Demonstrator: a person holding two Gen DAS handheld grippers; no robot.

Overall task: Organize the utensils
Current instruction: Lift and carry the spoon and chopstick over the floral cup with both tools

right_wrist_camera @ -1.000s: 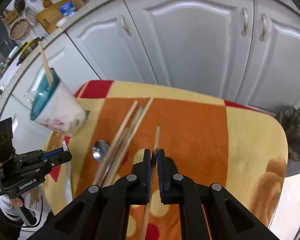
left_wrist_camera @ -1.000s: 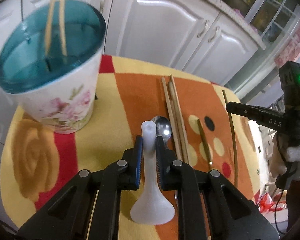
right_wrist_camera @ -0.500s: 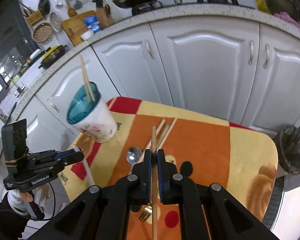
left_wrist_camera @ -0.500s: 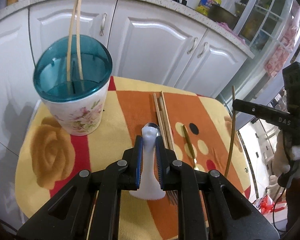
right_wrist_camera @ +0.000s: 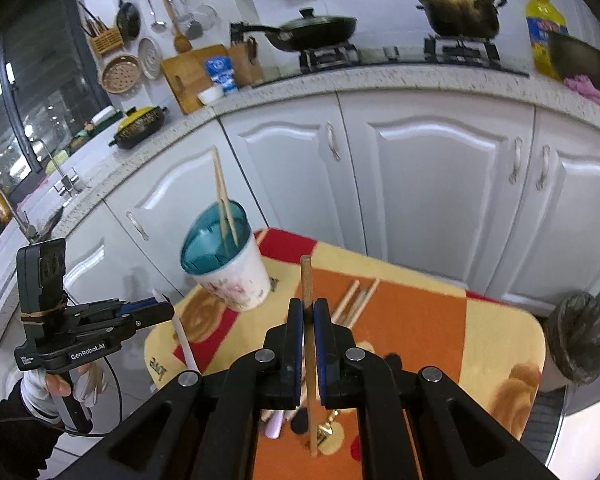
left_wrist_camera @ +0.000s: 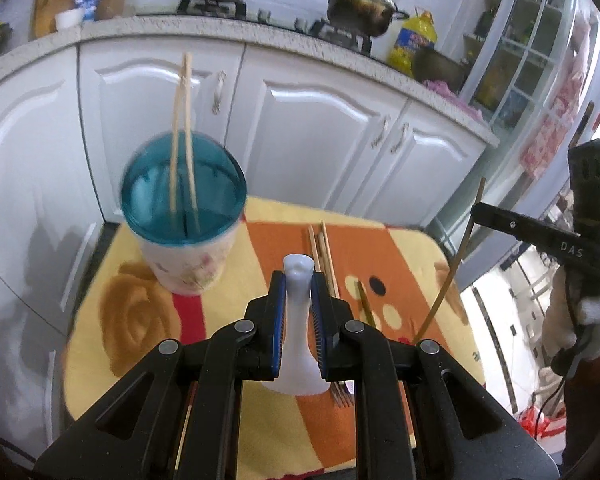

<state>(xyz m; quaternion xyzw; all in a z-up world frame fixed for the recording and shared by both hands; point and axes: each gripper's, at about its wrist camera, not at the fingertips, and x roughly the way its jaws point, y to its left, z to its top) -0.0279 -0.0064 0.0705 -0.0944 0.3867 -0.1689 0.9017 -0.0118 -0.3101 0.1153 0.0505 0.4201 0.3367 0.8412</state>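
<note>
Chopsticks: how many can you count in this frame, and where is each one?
5 at least: two stand in the utensil cup, about three lie bundled on the mat, blurred, and one is clamped in the right gripper. So likely 6; others may be hidden behind the grippers.

The left gripper (left_wrist_camera: 298, 300) is clamped on a white spoon (left_wrist_camera: 297, 332), handle tip poking up past the pads, bowl hanging below them. Left of the spoon and a little beyond it stands the floral holder (left_wrist_camera: 184, 220) with a teal insert and two chopsticks (left_wrist_camera: 182, 136) upright in it. Right of the spoon, loose chopsticks (left_wrist_camera: 322, 256) lie on the orange-and-yellow cloth (left_wrist_camera: 380, 252). Further right, the right gripper (left_wrist_camera: 480, 210) pinches a single chopstick (left_wrist_camera: 448, 276), held aslant above the cloth.
</note>
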